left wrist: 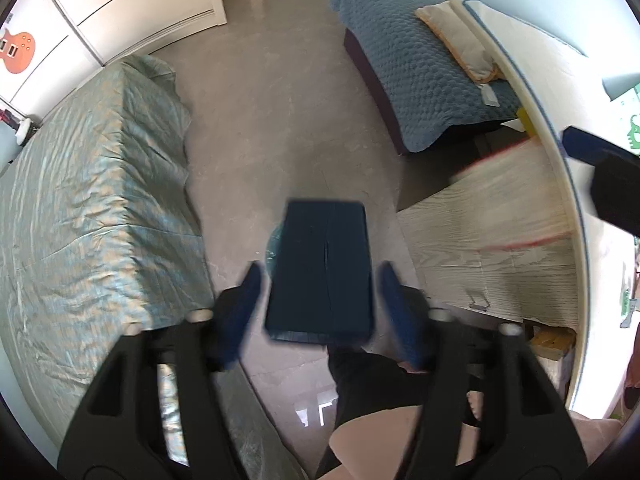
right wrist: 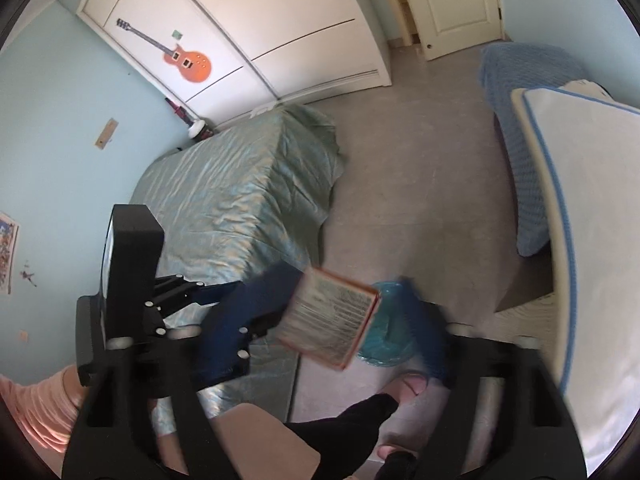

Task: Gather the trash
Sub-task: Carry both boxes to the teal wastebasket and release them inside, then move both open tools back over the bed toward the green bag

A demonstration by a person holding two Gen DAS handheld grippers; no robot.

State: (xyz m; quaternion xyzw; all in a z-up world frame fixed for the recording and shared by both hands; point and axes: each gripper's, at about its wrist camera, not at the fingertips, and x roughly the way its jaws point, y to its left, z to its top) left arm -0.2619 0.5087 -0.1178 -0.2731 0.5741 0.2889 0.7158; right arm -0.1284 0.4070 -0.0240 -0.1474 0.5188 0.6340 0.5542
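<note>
Above the floor (left wrist: 280, 92) between two beds, the left gripper (left wrist: 320, 292) has its blue fingers (left wrist: 248, 300) spread wide, a dark box (left wrist: 322, 268) between them with a gap on each side; no contact visible, so whether it is gripped or loose cannot be told. Same box in the right wrist view (right wrist: 332, 322) shows a red-edged face of small print, too blurred to read. A teal-lined trash bin (right wrist: 386, 328) sits on the floor right below the box. Right gripper (right wrist: 336, 344) is wide open, holding nothing. White wardrobe (right wrist: 280, 32) has an orange guitar sticker (right wrist: 188, 62) and cut-off script reading "pla". Satin-covered bed (left wrist: 92, 200) left, blue quilted bed (left wrist: 412, 72) right.
</note>
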